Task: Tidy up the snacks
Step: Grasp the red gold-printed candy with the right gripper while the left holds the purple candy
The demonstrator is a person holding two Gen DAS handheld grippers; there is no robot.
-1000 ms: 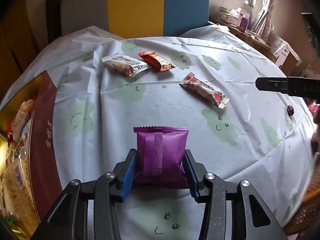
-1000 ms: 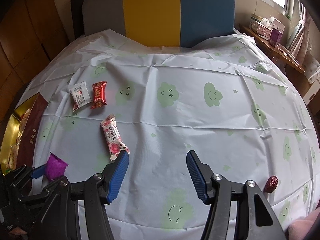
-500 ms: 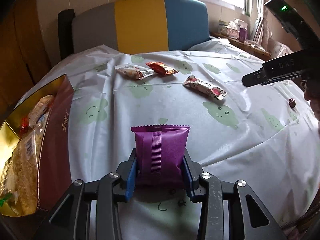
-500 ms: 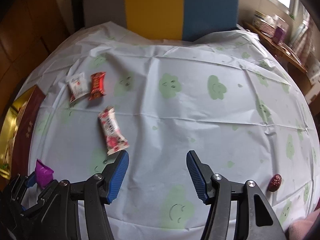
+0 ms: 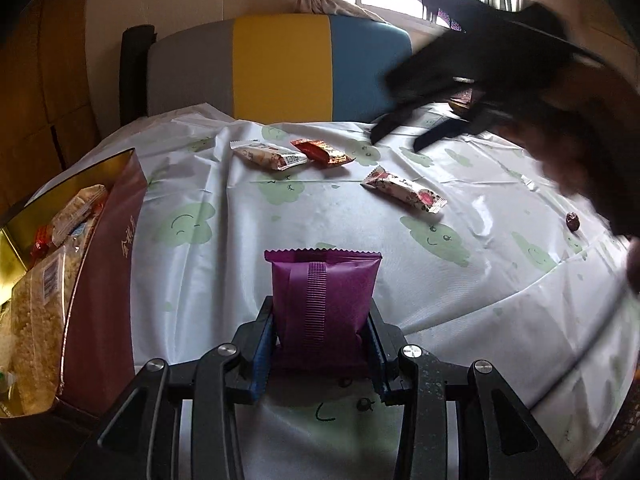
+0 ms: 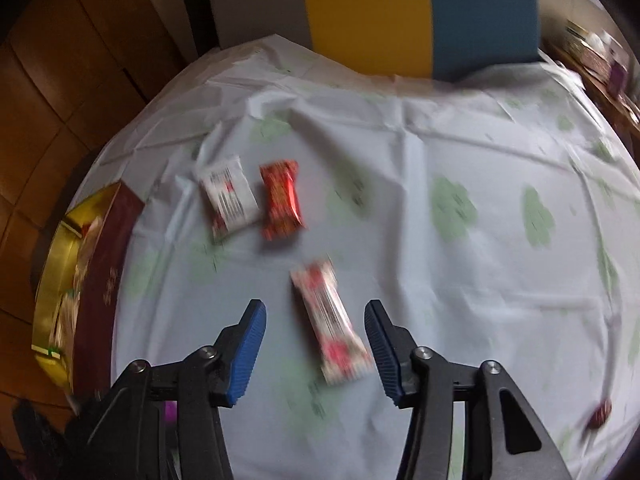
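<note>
A purple snack packet stands upright between my left fingers, its ribbed seam facing me. On the tabletop lie a white-and-red bar, a white packet just beside a red one, and a small dark-red sweet well apart.

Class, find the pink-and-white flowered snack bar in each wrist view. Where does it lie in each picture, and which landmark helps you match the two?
Left wrist view: the flowered bar lies right of centre on the tablecloth, beyond the purple packet.
Right wrist view: the bar lies low in the centre, between the right gripper's closing jaws, untouched.
Shared landmark: the red packet beside the white packet.
</note>
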